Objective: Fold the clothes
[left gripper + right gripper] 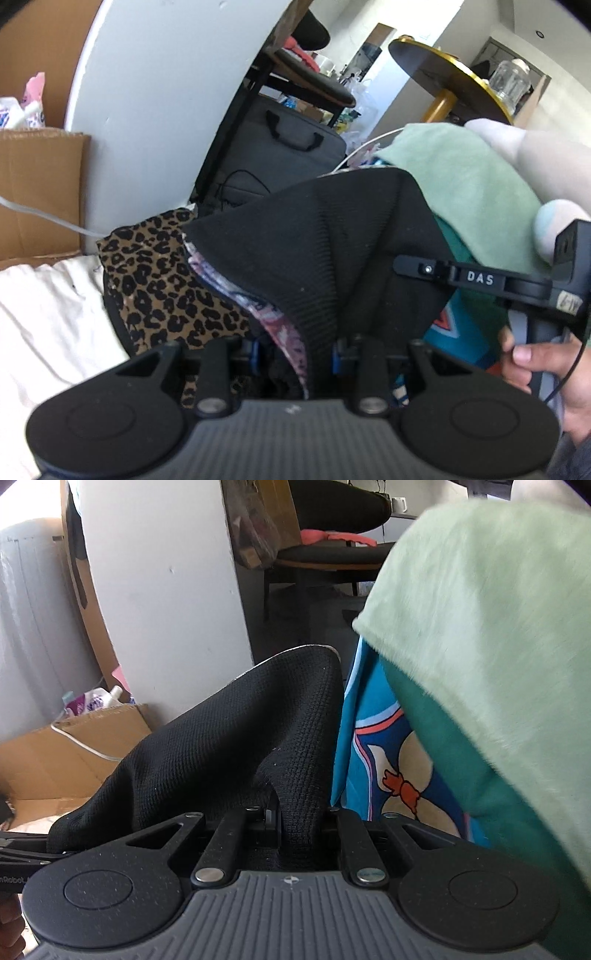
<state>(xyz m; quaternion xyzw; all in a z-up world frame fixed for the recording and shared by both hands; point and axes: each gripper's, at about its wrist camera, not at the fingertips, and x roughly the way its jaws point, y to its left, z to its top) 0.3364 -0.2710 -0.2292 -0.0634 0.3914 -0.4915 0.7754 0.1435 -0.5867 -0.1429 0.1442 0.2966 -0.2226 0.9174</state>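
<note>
A black knit garment (332,236) with a pink floral inner side (280,325) fills the middle of the left wrist view. Its ribbed edge runs down between the fingers of my left gripper (295,354). The jaws stand a little apart, closed on that thick bunch of cloth. In the right wrist view the same black garment (229,738) drapes over my right gripper (275,818), whose fingers pinch a fold of it. The right gripper's body (517,284), held by a hand (535,362), shows at the right of the left wrist view.
A leopard-print cloth (162,280) lies on white bedding (44,317) at the left. A mint green towel (480,627) and a blue cartoon-print cloth (388,768) are piled on the right. Cardboard boxes (48,760), a white pillar (155,92), a grey bag (280,147) and a round table (443,74) stand behind.
</note>
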